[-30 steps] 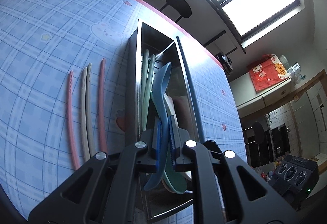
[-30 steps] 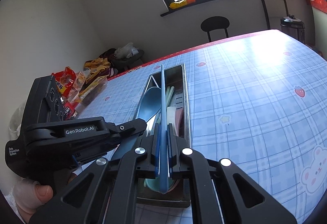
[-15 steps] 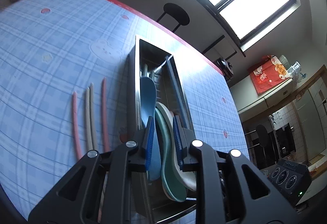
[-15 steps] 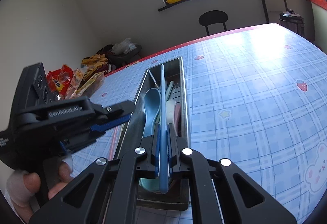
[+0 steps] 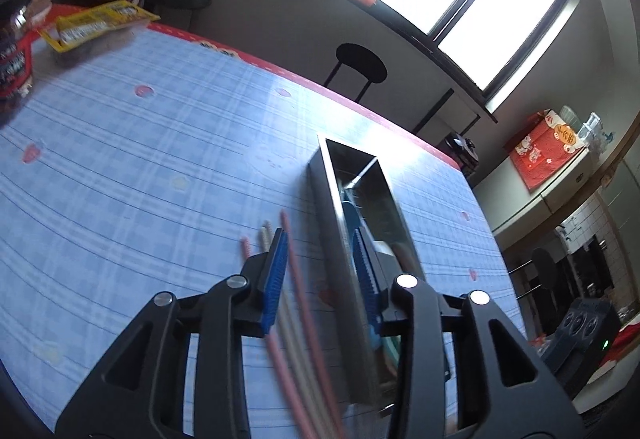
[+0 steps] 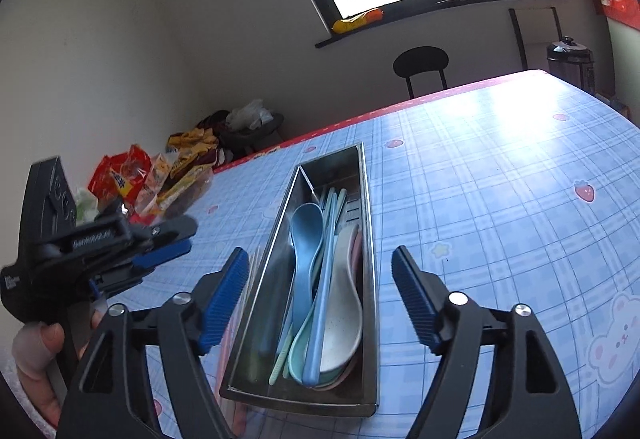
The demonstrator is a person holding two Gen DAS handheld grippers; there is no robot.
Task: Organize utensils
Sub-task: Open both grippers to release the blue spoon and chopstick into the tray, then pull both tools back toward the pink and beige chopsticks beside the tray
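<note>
We held both grippers with jaws released. Our right gripper hovered over the metal tray, where the blue spoon, a blue chopstick and pale spoons lay. At nine o'clock of the tray, pink and beige chopsticks lay on the checked surface, under our left gripper.

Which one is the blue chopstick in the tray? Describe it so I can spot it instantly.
Find the long metal tray on the blue checked tablecloth, centred between the open right gripper fingers. The blue chopstick lies lengthwise on top of the stacked spoons, right of the blue spoon: it is thin, straight and bowl-less.
</note>
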